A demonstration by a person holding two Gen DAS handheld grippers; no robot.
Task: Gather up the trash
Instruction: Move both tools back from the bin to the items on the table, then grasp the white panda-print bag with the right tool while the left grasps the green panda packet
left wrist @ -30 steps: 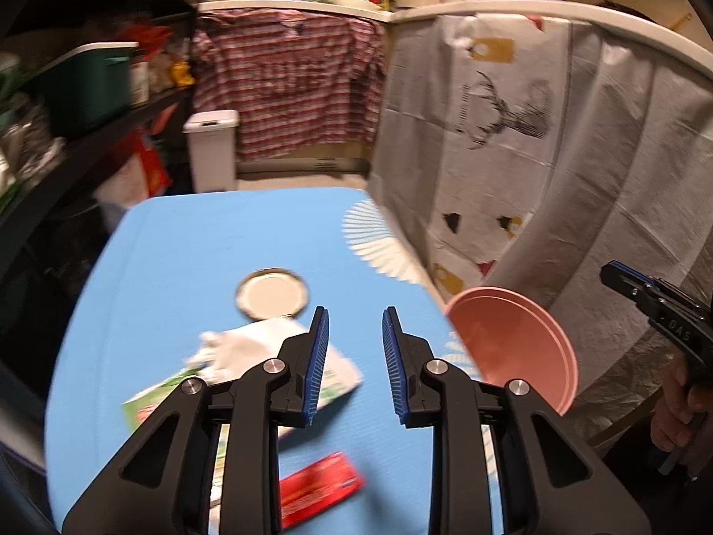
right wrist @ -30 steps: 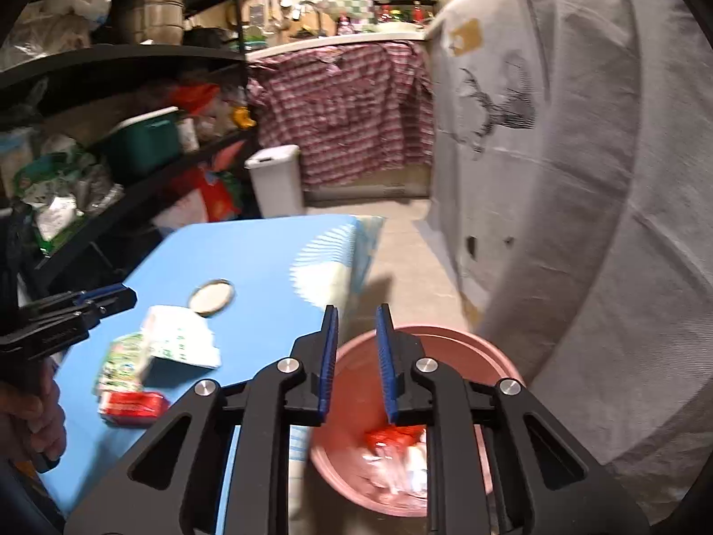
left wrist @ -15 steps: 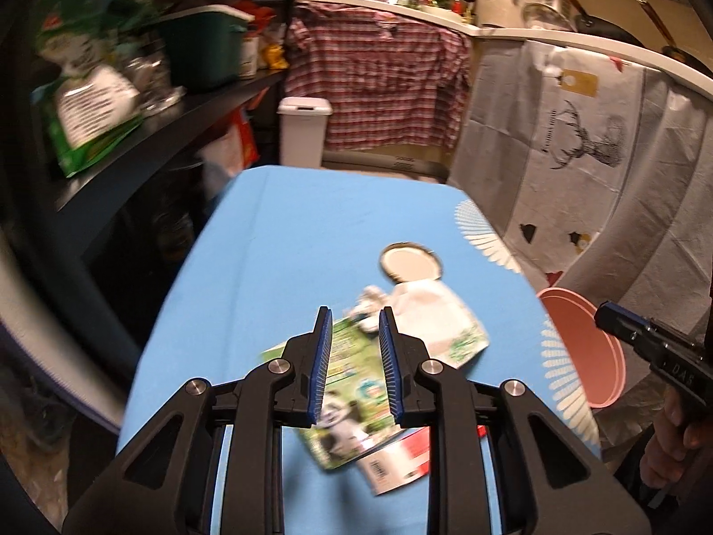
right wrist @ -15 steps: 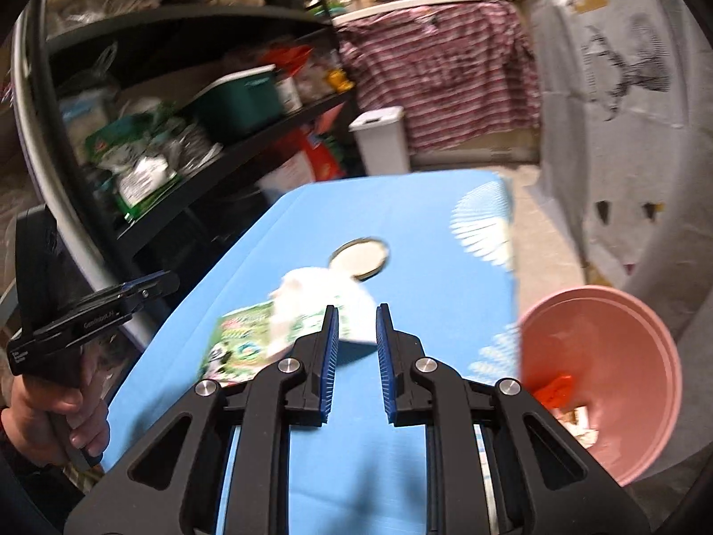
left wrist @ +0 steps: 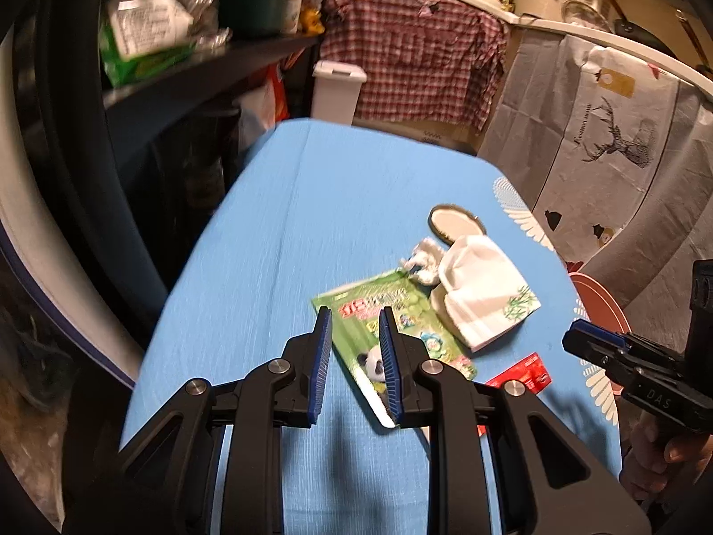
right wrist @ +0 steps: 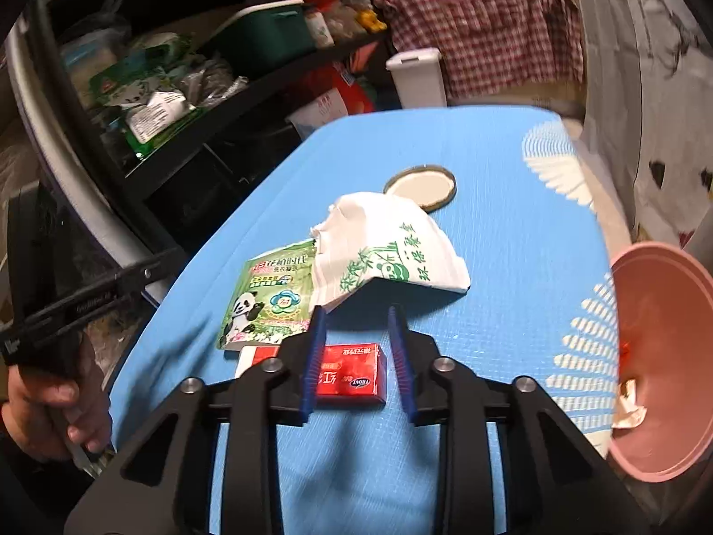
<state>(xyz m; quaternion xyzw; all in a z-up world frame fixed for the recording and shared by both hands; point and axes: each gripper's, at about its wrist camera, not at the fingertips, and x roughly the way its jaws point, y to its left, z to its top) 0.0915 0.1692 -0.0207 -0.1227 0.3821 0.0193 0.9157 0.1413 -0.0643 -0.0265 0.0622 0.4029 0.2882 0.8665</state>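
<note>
Trash sits mid-frame on the blue table (right wrist: 512,205): green panda packet (right wrist: 267,298), white bag (right wrist: 383,249), red box (right wrist: 352,374). Pink bin (right wrist: 664,356) at right edge. Right gripper (right wrist: 356,325) jaws have just been opening, straddling the box untouched. Left gripper (left wrist: 352,330) jaws apart, empty, over the packet.

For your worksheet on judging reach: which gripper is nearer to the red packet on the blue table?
Right. The right gripper hangs directly over the red packet, jaws just opening, not gripping. The left gripper hovers above the green panda packet beside it.
</note>
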